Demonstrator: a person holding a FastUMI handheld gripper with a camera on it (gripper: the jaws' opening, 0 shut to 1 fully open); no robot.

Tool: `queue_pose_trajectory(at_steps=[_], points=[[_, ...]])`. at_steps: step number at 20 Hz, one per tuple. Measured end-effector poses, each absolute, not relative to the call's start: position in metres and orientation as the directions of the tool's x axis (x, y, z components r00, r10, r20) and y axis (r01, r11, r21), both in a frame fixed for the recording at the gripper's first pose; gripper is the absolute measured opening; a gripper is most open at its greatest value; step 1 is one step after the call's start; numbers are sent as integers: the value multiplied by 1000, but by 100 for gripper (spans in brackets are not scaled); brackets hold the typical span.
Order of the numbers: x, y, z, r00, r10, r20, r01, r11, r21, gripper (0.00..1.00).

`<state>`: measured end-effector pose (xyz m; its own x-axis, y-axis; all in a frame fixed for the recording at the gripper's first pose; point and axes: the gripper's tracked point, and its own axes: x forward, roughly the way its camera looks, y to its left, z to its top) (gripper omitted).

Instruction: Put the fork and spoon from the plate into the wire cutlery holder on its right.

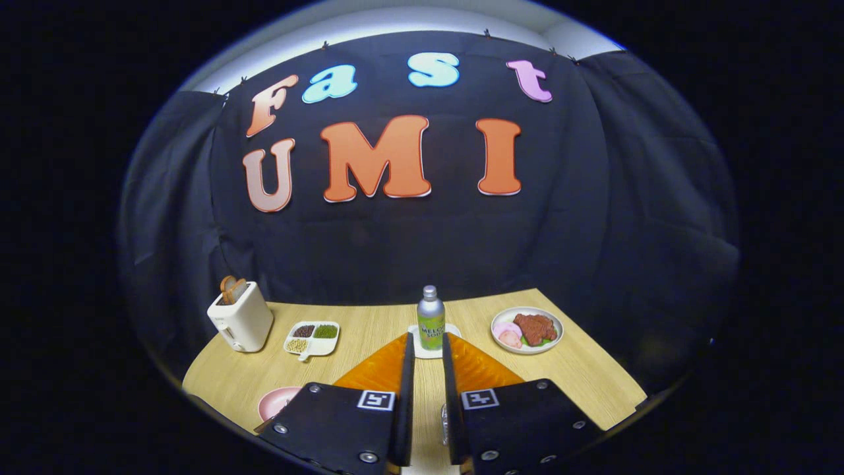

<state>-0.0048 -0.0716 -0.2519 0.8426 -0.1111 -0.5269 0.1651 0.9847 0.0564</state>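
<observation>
Hovering above bench (369, 316), fingers (427, 369) parted by a narrow gap, gripping nothing. Pink plate (277, 400) partly visible just beside left finger; glint of metal (444, 415) low between fingers, possibly cutlery, cannot tell. Fork, spoon and wire holder not made out. Bottle (430, 318) just beyond fingertips; toaster (241, 316), sectioned dish (312, 339), food plate (527, 330) further off. Judged: cutlery stiff, light, slippery; pinch mid-handle.
</observation>
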Motion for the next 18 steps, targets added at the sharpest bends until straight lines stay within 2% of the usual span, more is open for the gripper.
queue_pose_trajectory(at_steps=[5, 7, 11, 18], points=[[-2, -18, -243, 873, -76, -482, 129, 989, 76, 63], [-3, 3, -246, 879, -73, -472, 118, 991, 68, 75], [-10, 58, -259, 881, -36, -472, 81, 994, 74, 80], [-37, 157, -322, 786, 81, -613, -15, 994, 112, 80]])
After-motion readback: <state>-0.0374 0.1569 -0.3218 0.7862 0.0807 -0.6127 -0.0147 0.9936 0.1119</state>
